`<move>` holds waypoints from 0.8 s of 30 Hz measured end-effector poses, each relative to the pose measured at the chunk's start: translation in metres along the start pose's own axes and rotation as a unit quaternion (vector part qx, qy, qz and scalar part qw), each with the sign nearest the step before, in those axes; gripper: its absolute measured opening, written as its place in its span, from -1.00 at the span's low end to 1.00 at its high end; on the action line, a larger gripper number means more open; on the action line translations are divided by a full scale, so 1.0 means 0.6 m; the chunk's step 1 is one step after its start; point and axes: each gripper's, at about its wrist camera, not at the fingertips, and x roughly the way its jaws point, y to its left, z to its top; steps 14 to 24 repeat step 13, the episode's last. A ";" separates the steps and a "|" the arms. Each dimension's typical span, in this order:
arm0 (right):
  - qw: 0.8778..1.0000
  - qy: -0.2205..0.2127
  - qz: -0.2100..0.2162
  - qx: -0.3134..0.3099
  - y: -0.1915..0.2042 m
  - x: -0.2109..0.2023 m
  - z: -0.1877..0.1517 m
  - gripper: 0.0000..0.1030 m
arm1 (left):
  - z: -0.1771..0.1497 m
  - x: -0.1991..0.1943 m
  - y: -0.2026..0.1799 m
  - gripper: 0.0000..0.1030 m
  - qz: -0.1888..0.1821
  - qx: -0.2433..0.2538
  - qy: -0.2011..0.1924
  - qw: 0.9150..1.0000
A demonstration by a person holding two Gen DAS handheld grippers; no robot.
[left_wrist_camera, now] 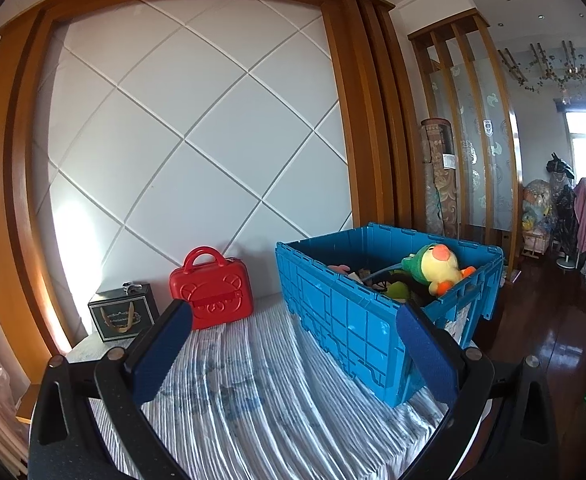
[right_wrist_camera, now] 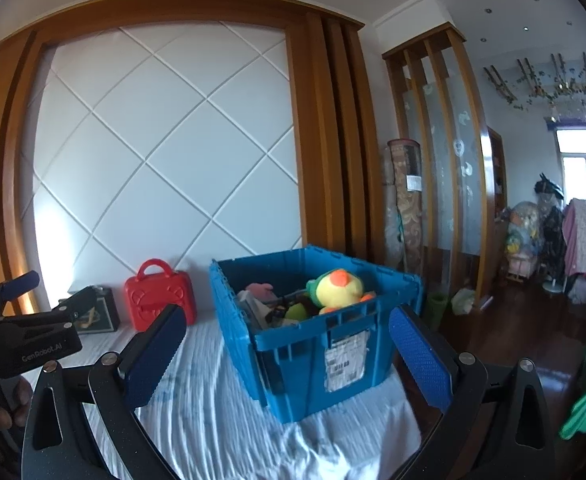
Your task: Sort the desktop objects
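Your left tongs (left_wrist_camera: 293, 344) stand wide apart with nothing between their blue pads (left_wrist_camera: 161, 354), held above the striped white cloth (left_wrist_camera: 221, 400) that covers the table. Your right tongs (right_wrist_camera: 287, 354) are just as wide and just as empty, and they too hang over the cloth (right_wrist_camera: 213, 420). From the right wrist view you can see your left tongs (right_wrist_camera: 49, 292) off to the left side, with your hand (right_wrist_camera: 1, 408) on their black grip low in the corner. Straight ahead of the right tongs, and ahead and to the right of the left ones, sits the blue crate (left_wrist_camera: 349, 320) on the cloth, open at the top; in the right wrist view the crate (right_wrist_camera: 237, 320) stands between the two pads with a white label (right_wrist_camera: 345, 360) on the wall facing you. Inside it a yellow plush duck (left_wrist_camera: 439, 266) with an orange beak and green hood lies on top of a heap of other things, too jumbled to name; the same duck (right_wrist_camera: 339, 290) shows near the crate's far right corner. Beyond the left pad of each pair, against the white quilted wall (left_wrist_camera: 197, 140), stands the red toy case (left_wrist_camera: 211, 292) with its handle up, well apart from the crate. Further left of it is a dark box (left_wrist_camera: 123, 318) with a gold ribbon. To your far right the dark wood floor (left_wrist_camera: 553, 340) runs off into the room.
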 end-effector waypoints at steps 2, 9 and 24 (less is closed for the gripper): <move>1.000 0.005 -0.004 -0.003 0.002 0.005 -0.004 1.00 | -0.003 0.000 -0.002 1.00 -0.002 0.002 0.001 1.000; 1.000 0.015 -0.006 0.000 -0.002 0.011 -0.009 1.00 | -0.003 -0.003 -0.010 1.00 -0.009 0.009 0.001 1.000; 1.000 0.015 -0.007 0.001 -0.005 0.011 -0.009 1.00 | 0.000 -0.009 -0.022 1.00 -0.016 0.018 -0.004 1.000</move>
